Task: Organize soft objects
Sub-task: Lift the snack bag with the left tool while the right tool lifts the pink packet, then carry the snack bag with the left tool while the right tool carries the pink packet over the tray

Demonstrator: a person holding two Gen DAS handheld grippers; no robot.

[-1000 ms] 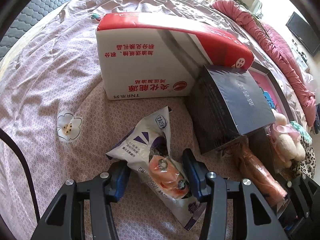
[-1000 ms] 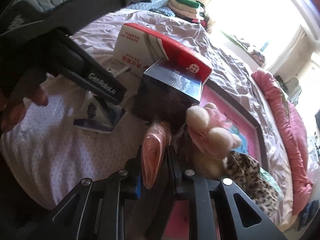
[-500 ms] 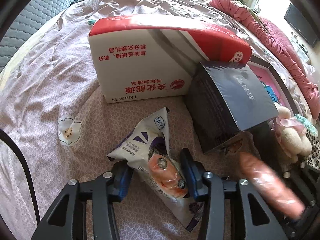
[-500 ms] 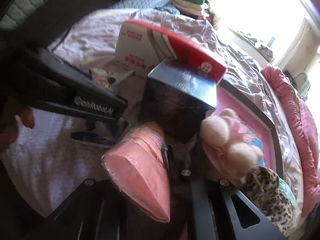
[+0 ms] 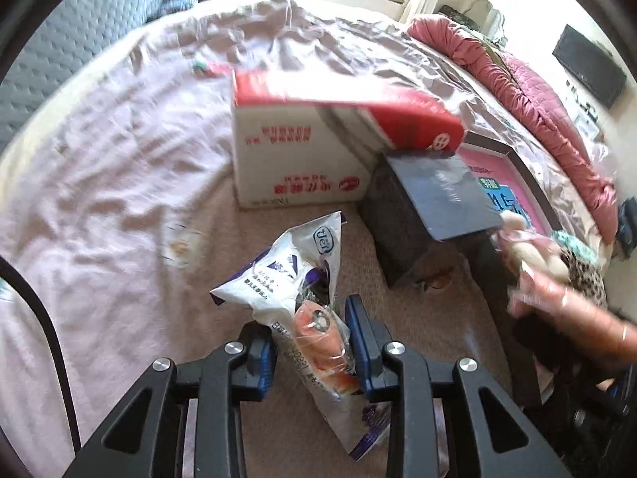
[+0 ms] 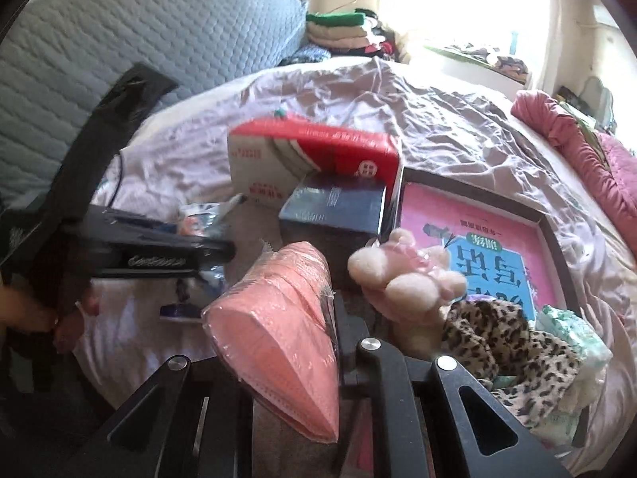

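Observation:
My left gripper [image 5: 314, 338] is shut on a white and purple plastic packet [image 5: 302, 279] with an orange item inside, held above the bed. My right gripper [image 6: 294, 318] is shut on a wrapped stack of salmon-pink masks [image 6: 278, 326], lifted above the bed; the stack shows blurred at the right of the left wrist view [image 5: 557, 302]. A cream and pink plush toy [image 6: 402, 279] lies just right of the masks, with a leopard-print cloth [image 6: 505, 338] beside it.
A red and white carton [image 5: 310, 151] stands on the pink bedsheet [image 5: 119, 159], with a dark blue box [image 5: 434, 203] leaning against it. A framed pink and blue picture [image 6: 497, 247] lies to the right. A rose quilt [image 5: 529, 99] lines the far right.
My right gripper has lifted the pink mask stack up and back from beside the dark box. My left gripper has raised the packet, so the boxes look farther away.

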